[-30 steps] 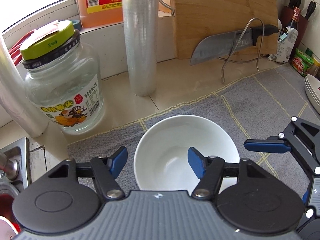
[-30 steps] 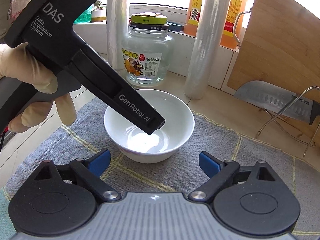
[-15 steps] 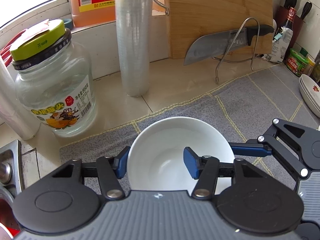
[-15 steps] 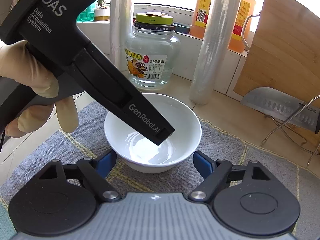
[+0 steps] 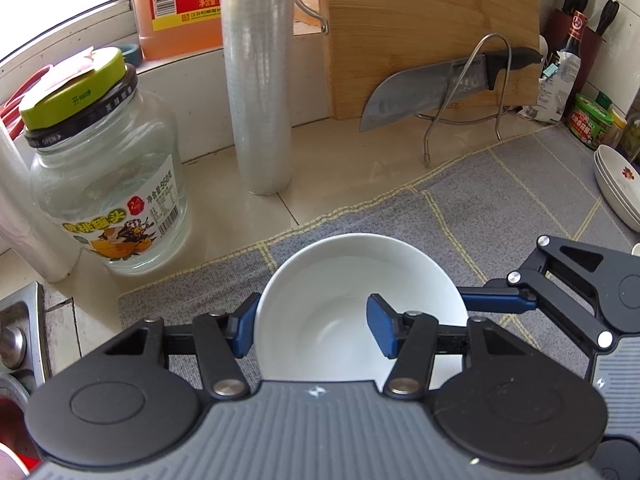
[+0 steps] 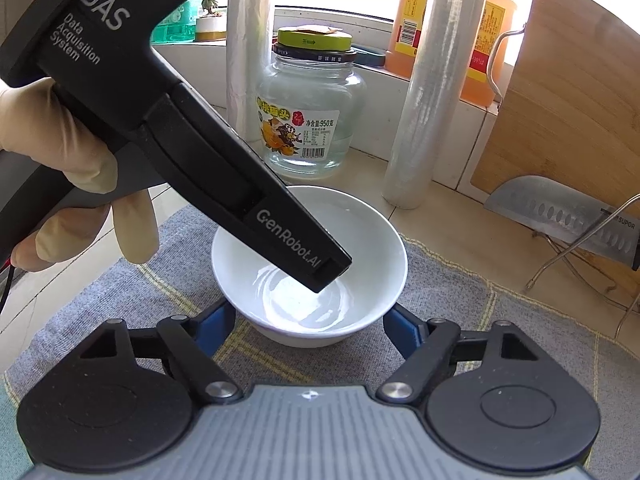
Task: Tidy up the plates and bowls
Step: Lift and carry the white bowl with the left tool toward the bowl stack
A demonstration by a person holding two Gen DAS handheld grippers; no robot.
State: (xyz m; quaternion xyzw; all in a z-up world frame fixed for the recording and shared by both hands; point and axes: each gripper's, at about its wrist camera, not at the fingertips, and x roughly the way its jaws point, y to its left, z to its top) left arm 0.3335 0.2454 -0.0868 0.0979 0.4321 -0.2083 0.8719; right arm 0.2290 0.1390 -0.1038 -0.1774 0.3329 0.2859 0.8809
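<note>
Left wrist view: the white bowl (image 5: 360,304) sits on a grey cloth mat (image 5: 500,200) spread over the tabletop (image 5: 340,168). The left gripper (image 5: 316,330) clamps the bowl's near wall, one blue pad outside the rim and the other inside the bowl. From the right, one blue finger of the right gripper (image 5: 496,304) reaches in to the bowl's far side; its other finger is hidden here. Only this view shows a stack of shallow white dishes (image 5: 618,188) at the right edge of the mat, a green-lidded tub (image 5: 592,120) behind them, and a corner of a steel sink (image 5: 20,328) at the left. A glass jar (image 5: 108,184), a clear film roll (image 5: 258,80), a bamboo cutting board (image 5: 432,28) and a cleaver (image 5: 432,88) on a wire stand line the back.

Right wrist view: the right gripper (image 6: 308,324) has its jaws around the bowl (image 6: 310,280), a blue pad against each side; they have just been closing in on it. Only here does a gloved hand (image 6: 76,176) show, holding the left gripper's black body (image 6: 192,160), whose tip hangs over the bowl's inside. A small potted plant (image 6: 210,16) on the sill also appears only here.
</note>
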